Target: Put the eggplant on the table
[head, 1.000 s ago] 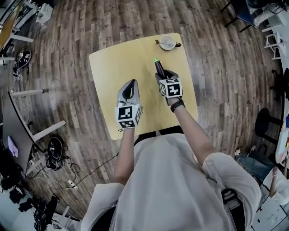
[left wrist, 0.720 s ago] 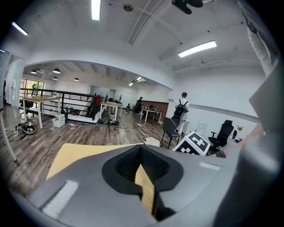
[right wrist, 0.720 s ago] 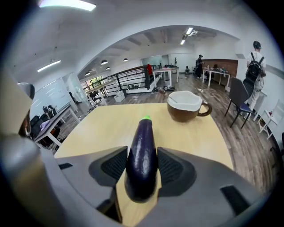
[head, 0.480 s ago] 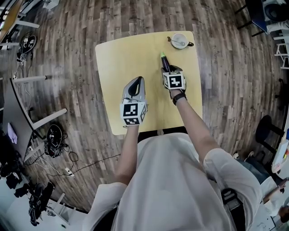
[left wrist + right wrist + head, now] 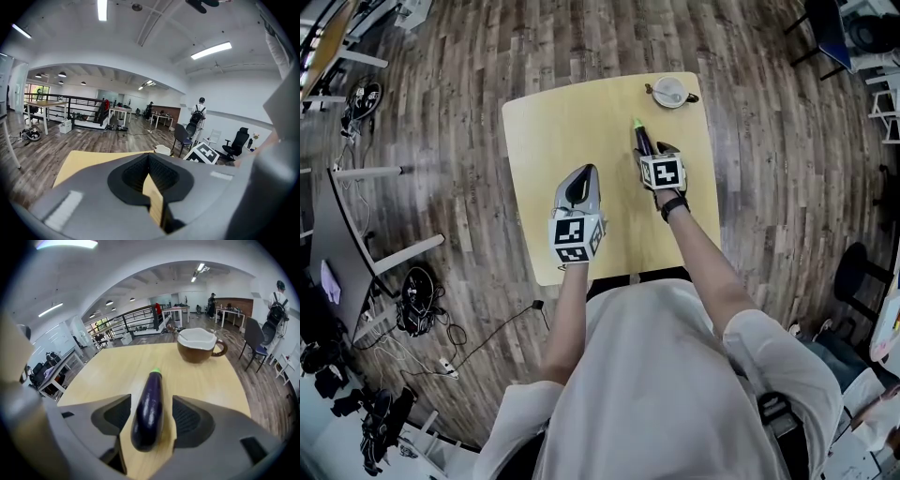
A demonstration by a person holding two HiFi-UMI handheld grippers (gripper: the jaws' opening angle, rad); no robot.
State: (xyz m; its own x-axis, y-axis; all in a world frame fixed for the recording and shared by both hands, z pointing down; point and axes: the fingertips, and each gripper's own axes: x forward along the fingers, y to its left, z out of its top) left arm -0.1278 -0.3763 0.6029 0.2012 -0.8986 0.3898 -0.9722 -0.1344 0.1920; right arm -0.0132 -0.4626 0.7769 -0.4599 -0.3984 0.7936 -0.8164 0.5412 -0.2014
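A dark purple eggplant (image 5: 641,138) (image 5: 149,404) with a green stem end lies lengthwise on the yellow table (image 5: 553,122), stem pointing away from me. My right gripper (image 5: 648,150) (image 5: 151,414) straddles its near end. The jaws are opening, and a gap shows on each side between the ribbed pads (image 5: 190,418) and the eggplant. My left gripper (image 5: 580,176) (image 5: 149,157) hovers over the table's near middle, to the left of the right one. It is shut with nothing in it.
A brown cup (image 5: 670,92) (image 5: 199,347) with a white inside stands at the table's far right corner, beyond the eggplant's stem. Wooden floor surrounds the small table. Desks, chairs and a standing person (image 5: 200,112) are far off in the room.
My right gripper has come down with the eggplant to the table top, and its jaws now stand off the eggplant. The left gripper has stayed about where it was.
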